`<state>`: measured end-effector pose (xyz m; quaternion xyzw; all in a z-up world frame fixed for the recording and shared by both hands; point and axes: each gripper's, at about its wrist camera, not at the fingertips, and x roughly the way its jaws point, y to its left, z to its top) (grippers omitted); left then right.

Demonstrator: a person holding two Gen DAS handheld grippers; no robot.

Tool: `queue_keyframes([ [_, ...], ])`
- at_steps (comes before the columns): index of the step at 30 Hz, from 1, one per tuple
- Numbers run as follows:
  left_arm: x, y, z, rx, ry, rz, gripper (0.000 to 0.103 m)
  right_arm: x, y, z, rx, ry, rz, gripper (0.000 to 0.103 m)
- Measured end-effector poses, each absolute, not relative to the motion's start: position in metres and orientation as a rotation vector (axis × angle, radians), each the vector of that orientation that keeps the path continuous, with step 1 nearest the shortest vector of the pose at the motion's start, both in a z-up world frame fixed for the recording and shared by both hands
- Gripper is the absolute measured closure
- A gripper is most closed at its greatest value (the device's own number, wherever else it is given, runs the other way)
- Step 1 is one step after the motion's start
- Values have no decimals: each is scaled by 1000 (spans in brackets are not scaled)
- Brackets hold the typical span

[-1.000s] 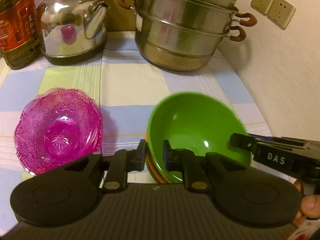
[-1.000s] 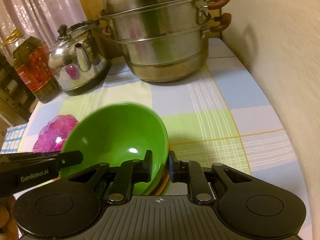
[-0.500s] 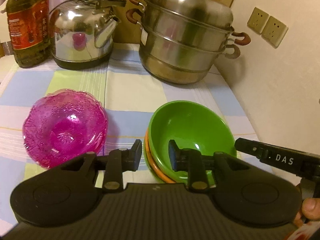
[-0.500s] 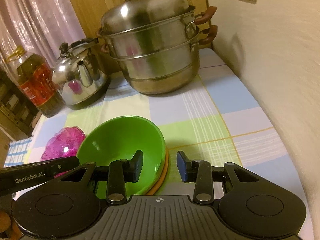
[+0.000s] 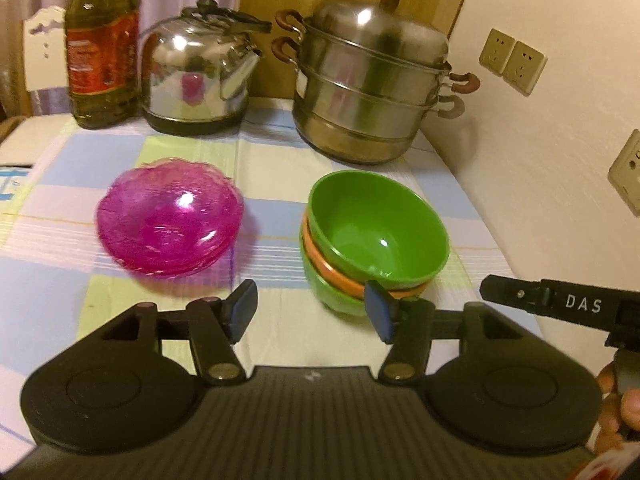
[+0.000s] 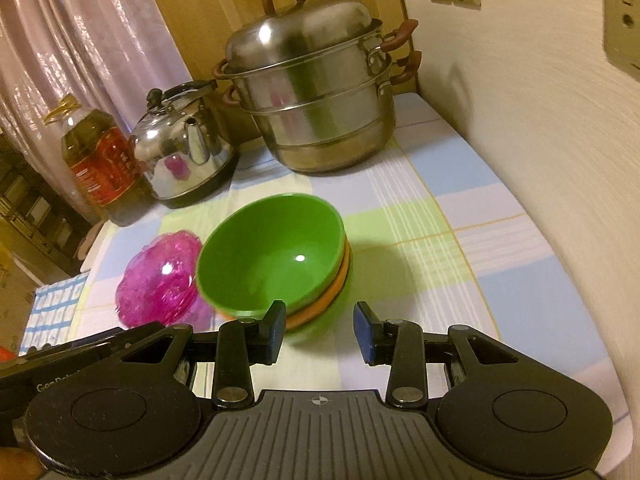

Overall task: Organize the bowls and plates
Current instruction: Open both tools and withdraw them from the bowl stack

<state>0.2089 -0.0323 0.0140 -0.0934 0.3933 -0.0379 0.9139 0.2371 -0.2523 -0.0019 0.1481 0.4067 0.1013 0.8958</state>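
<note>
Both claws have pulled back from the green bowl (image 5: 378, 236) since a second ago, and it now sits free on top of the bowl stack. Left claw (image 5: 310, 312) has just been opening wider, and nothing is between its pads. Right claw (image 6: 320, 330) opened a little as well and now stands partly open, holding nothing.

Under the green bowl is an orange bowl (image 5: 332, 270), and under that another green bowl (image 5: 336, 300). In the left wrist view the stack sits at about 1 o'clock from the left claw, on the checked cloth of the surface (image 5: 276, 168). A pink glass bowl (image 5: 170, 228) rests at about 11 o'clock, apart from the stack.

At the far end stand a steel steamer pot (image 5: 372, 84) at 12 o'clock, a shiny kettle (image 5: 196, 80) to its left, and an oil bottle (image 5: 102, 56) at the far left.

In the right wrist view the stack lies at about 11 o'clock from the right claw, just past its left finger (image 6: 274, 330).
</note>
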Motion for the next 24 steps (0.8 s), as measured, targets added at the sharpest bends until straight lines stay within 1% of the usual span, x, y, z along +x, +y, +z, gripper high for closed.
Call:
queue_keyframes([
  [7, 169, -38, 27, -158, 765, -19, 48, 203, -252, 1, 313, 848, 209, 65],
  [12, 152, -40, 31, -172, 777, -41, 48, 182, -253, 3, 304, 838, 202, 65],
  [19, 129, -59, 35, -68, 743, -92, 47, 158, -256, 9, 279, 808, 196, 65],
  [24, 119, -65, 40, -49, 714, -127, 48, 144, -260, 10, 283, 801, 193, 65],
])
